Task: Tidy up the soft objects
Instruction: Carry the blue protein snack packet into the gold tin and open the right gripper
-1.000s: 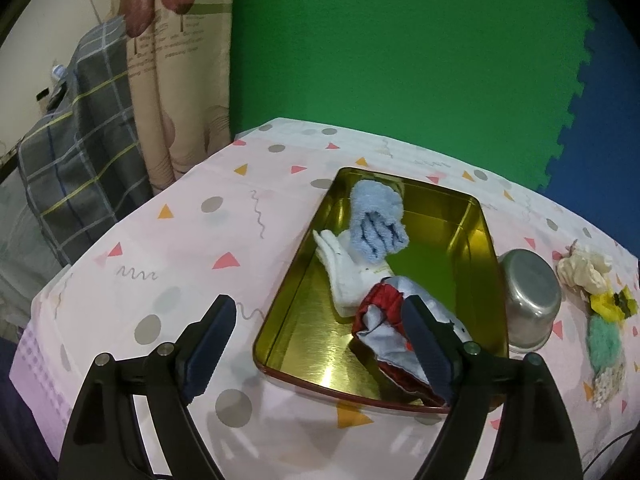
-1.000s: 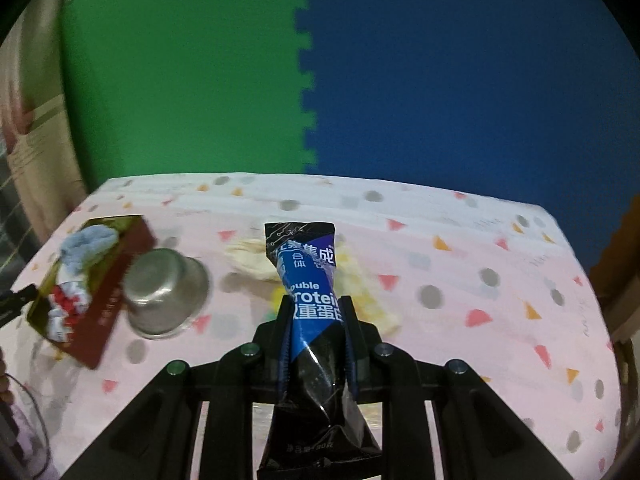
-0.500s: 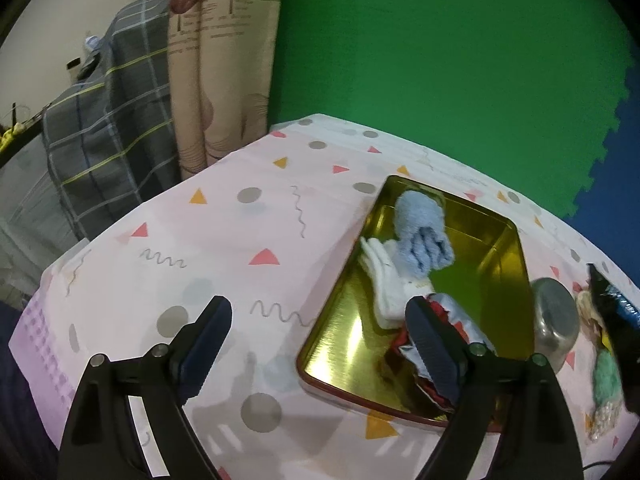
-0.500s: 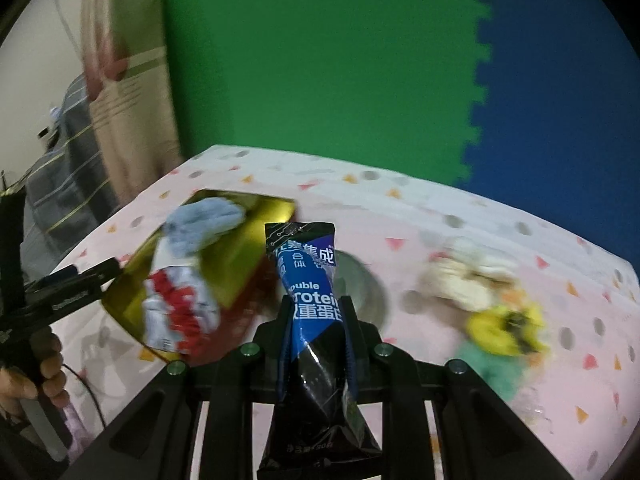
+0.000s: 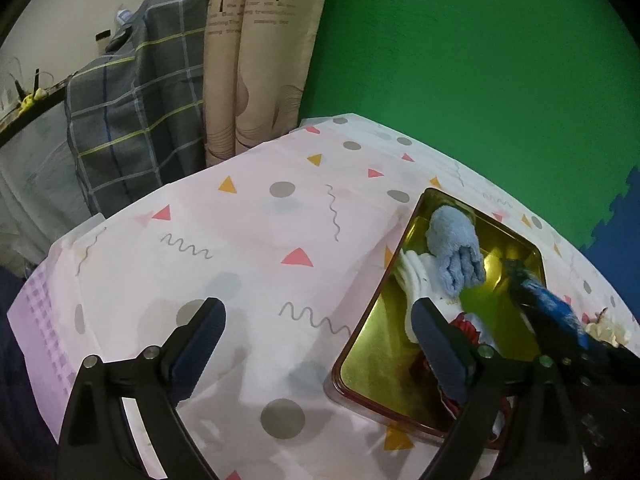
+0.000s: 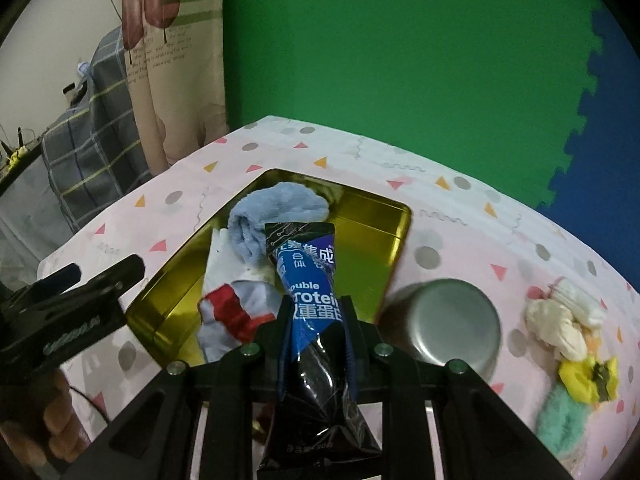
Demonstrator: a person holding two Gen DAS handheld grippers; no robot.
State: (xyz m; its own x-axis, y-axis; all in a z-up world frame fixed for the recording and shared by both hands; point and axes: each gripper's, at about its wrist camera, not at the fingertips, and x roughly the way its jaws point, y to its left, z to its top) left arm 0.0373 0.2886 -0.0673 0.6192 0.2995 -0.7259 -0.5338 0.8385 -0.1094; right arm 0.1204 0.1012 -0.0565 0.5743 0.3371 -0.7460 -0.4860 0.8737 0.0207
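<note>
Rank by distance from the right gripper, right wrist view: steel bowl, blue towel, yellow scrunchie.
From the right gripper:
1. Steel bowl, just right of the fingers.
2. Blue towel, ahead in the gold tray.
3. Yellow scrunchie, far right on the table.

steel bowl (image 6: pixel 448 324), patterned tablecloth (image 5: pixel 248 240), floral curtain (image 5: pixel 260 60), plaid cloth (image 5: pixel 136 112)

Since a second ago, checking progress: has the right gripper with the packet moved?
Yes. The right gripper, shut on the packet, swung left from beside the steel bowl to over the gold tray.
</note>
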